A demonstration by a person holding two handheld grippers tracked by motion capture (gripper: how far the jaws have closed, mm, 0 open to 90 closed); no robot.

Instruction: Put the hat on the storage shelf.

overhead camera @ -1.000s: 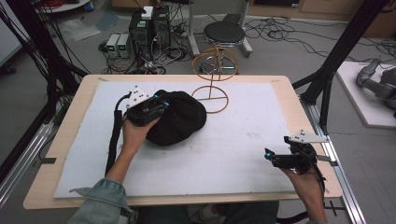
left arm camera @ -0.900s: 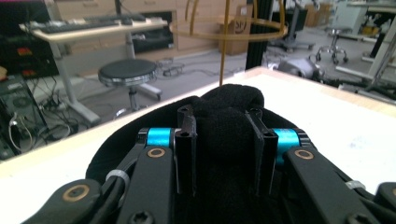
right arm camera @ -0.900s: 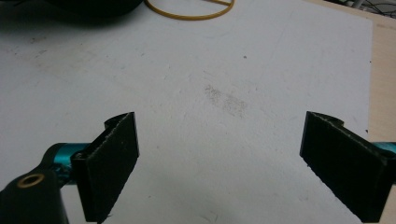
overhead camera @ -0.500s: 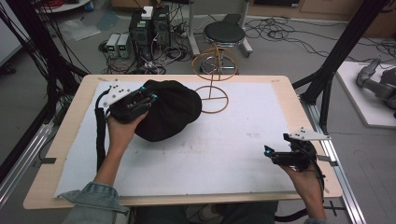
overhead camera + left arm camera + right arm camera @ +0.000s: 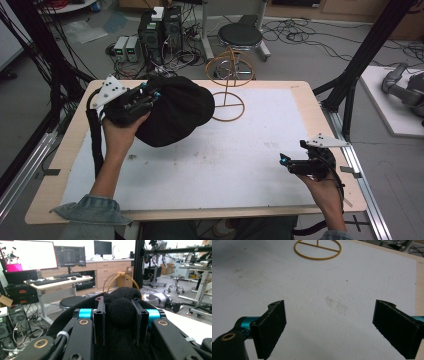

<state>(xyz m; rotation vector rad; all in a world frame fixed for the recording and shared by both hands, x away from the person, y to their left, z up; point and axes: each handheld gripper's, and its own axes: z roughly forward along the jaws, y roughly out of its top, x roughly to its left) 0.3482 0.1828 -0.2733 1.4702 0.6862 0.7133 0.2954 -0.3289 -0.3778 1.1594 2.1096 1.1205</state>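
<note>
A black soft hat (image 5: 175, 115) hangs in the air above the left part of the table, and my left gripper (image 5: 152, 95) is shut on its rim. In the left gripper view a fold of the hat (image 5: 120, 307) is pinched between the two black jaws, left gripper (image 5: 119, 322). A gold wire stand (image 5: 227, 85) with a ring base and a ring top rises at the back middle of the table; its base (image 5: 317, 250) lies far ahead in the right gripper view. My right gripper (image 5: 283, 160) rests low at the table's right front, open, right gripper (image 5: 329, 327) with nothing between its jaws.
A white mat (image 5: 225, 165) covers the wooden table (image 5: 300, 87). Black frame posts (image 5: 365, 55) stand at both sides. Beyond the far edge are computer boxes (image 5: 160, 25), cables and a round stool (image 5: 241, 35).
My left gripper has lifted the hat off the mat and carried it up and toward the far left. The right gripper has stayed in place.
</note>
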